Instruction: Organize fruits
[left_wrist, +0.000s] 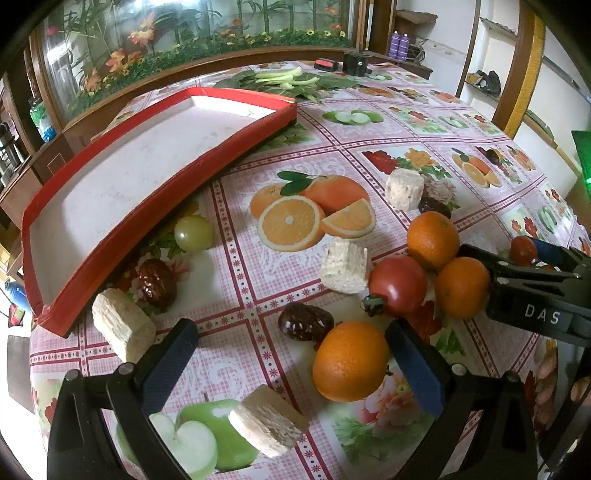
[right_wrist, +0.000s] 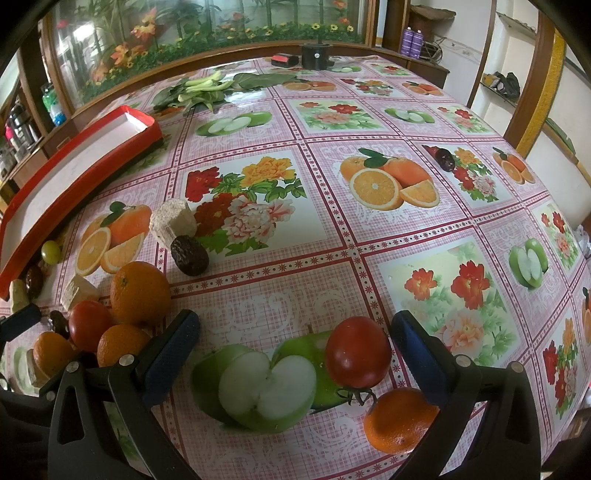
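Note:
My left gripper (left_wrist: 291, 330) is open and low over the table. An orange (left_wrist: 351, 362) lies between its fingers, close to the right one, and a dark date (left_wrist: 304, 321) lies just ahead. Past them sit a tomato (left_wrist: 397, 286) and two more oranges (left_wrist: 432, 240) (left_wrist: 461, 288). The red tray (left_wrist: 207, 162) with a white floor lies at the left, with nothing in it. My right gripper (right_wrist: 293, 332) is open too. A tomato (right_wrist: 356, 350) stands inside it near the right finger, and an orange (right_wrist: 400, 421) sits under that finger.
Several beige blocks (left_wrist: 345, 269) lie among the fruit, with a green grape (left_wrist: 194, 233) and a second date (left_wrist: 157, 282) by the tray's edge. Leafy greens (right_wrist: 207, 90) lie at the back. A lone date (right_wrist: 445, 158) rests far right on the printed tablecloth.

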